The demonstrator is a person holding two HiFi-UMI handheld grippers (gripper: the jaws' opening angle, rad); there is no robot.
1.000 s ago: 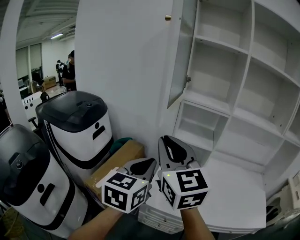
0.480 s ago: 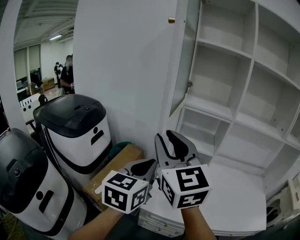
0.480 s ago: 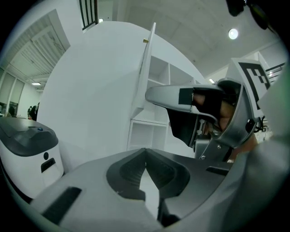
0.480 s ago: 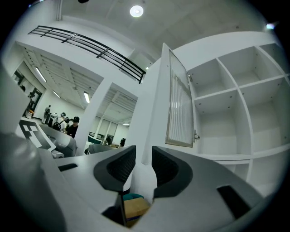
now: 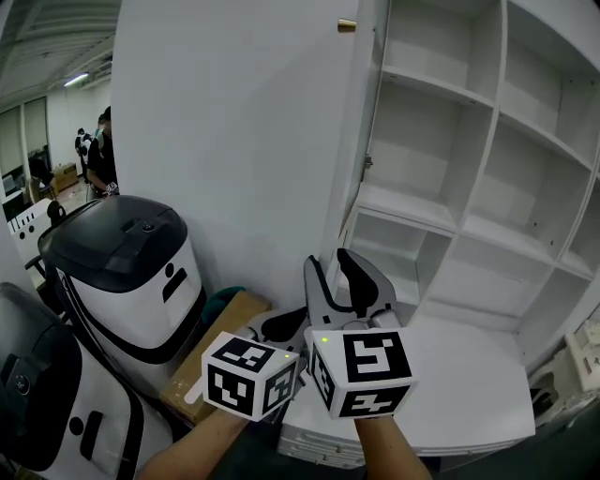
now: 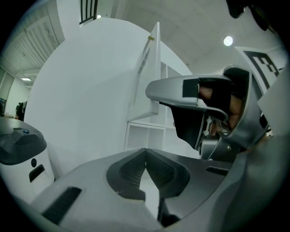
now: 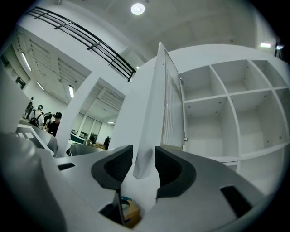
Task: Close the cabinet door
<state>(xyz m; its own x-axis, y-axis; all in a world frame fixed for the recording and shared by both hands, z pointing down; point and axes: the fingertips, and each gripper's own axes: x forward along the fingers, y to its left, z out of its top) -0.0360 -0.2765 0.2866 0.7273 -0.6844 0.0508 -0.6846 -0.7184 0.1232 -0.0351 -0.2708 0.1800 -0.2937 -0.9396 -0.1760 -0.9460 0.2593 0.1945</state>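
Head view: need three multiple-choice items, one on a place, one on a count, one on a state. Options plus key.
1. Where on the cabinet door is the brass knob?
A. near its top
B. near its bottom edge
C. at mid-height

2. How many black-lidded white machines show in the head view?
A. one
B. two
C. four

3. What state is the cabinet door in?
A. shut flush over the shelves
B. open, swung out from the shelves
C. taken off and lying flat

Key:
1 A, the knob sits by the door's upper corner.
2 B, one stands by the white wall panel and a second is at the bottom left.
3 B, the door stands edge-on and the bare shelves are exposed beside it.
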